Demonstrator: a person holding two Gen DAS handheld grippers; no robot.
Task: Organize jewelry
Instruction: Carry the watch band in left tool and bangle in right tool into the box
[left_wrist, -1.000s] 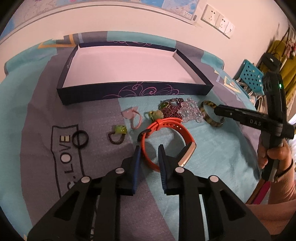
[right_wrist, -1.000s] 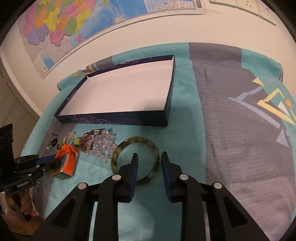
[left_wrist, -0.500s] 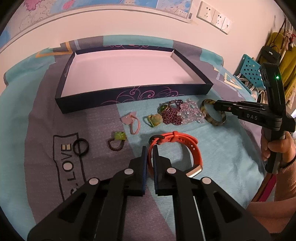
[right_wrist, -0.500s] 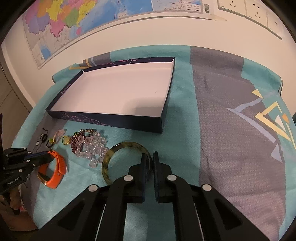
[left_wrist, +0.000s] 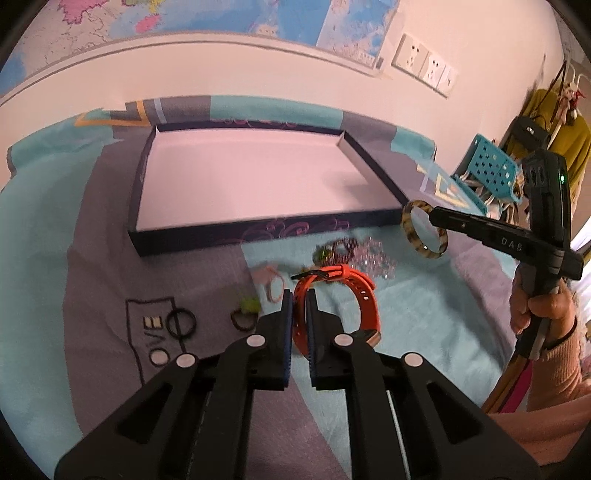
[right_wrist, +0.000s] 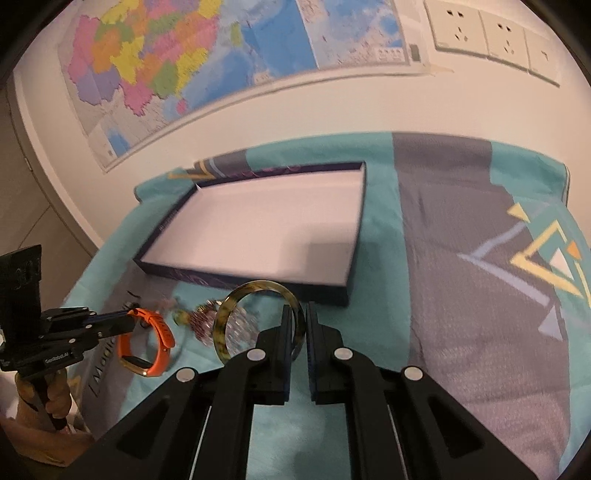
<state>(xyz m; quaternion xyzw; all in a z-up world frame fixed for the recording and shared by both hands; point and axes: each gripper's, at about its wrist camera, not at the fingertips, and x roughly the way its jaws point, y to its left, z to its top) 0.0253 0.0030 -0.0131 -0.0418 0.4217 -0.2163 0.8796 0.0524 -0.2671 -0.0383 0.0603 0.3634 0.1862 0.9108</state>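
Note:
My left gripper (left_wrist: 299, 295) is shut on the orange watch band (left_wrist: 364, 295) and holds it above the cloth; the band also shows in the right wrist view (right_wrist: 162, 339). My right gripper (right_wrist: 296, 312) is shut on the mottled green-brown bangle (right_wrist: 221, 325) and holds it in the air just in front of the tray; the bangle also shows in the left wrist view (left_wrist: 410, 221). The shallow dark-blue tray (left_wrist: 236, 236) with a white floor lies empty behind both; it also shows in the right wrist view (right_wrist: 343, 291). Bead bracelets (left_wrist: 373, 254) lie in a heap before the tray.
A black ring (left_wrist: 181, 322), a dark hair tie with a green charm (left_wrist: 245, 314) and a pink hair tie (left_wrist: 271, 282) lie on the teal and grey cloth (left_wrist: 92, 266). A wall with a map and sockets stands behind the table. A blue chair (left_wrist: 487, 173) is at the right.
Both grippers have closed on their pieces and lifted them off the cloth. The orange band and the bangle now hang in the air, nearer the tray.

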